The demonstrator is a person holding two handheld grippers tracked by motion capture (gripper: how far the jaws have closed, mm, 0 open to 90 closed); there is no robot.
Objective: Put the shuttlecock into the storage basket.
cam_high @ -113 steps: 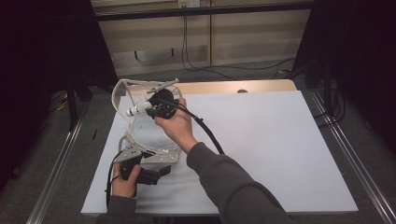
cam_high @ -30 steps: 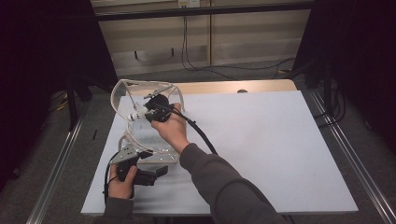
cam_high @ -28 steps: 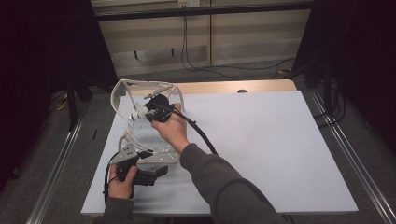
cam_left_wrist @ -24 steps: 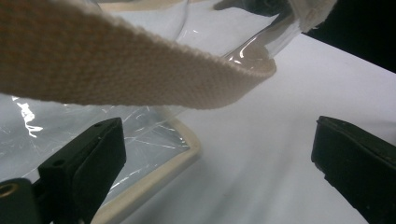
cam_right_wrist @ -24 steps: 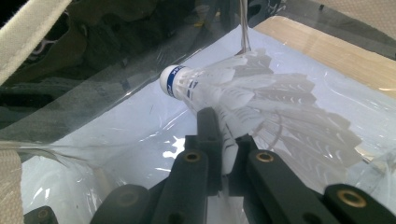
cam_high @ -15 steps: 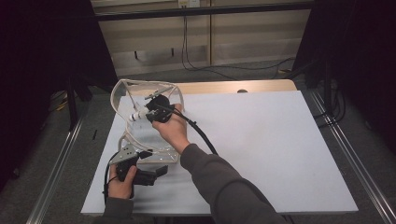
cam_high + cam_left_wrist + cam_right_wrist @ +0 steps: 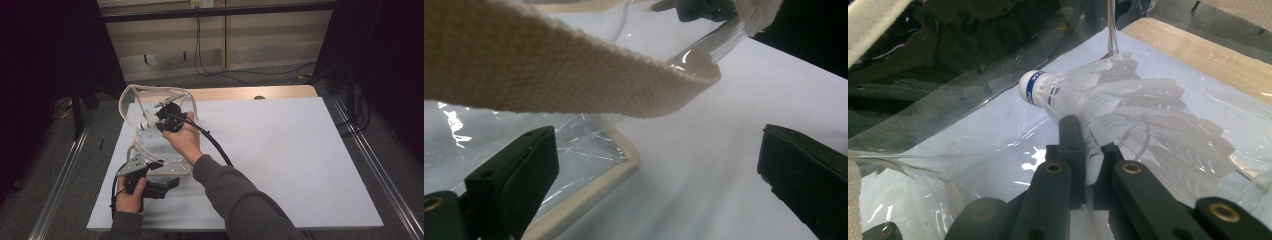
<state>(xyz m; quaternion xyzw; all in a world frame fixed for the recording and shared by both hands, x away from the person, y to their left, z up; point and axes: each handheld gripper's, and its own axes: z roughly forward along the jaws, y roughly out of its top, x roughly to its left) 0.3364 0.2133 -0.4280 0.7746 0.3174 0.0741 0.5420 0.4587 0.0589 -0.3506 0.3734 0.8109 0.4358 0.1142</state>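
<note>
White table (image 7: 300, 150), clear bag (image 7: 150, 100), shuttlecock (image 7: 1083, 100) inside, claw-pinched

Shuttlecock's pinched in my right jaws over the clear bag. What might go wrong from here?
The right gripper is clamped on the shuttlecock by its feathers, which may get crushed or let it twist loose. The left gripper is open and not holding the clear bag, so the soft bag may sag or shift. Its strap hangs close by and could snag.

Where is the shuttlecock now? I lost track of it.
In the high view the shuttlecock is at the table's far left, clamped in the right hand-held gripper inside the clear bag's opening.
</note>
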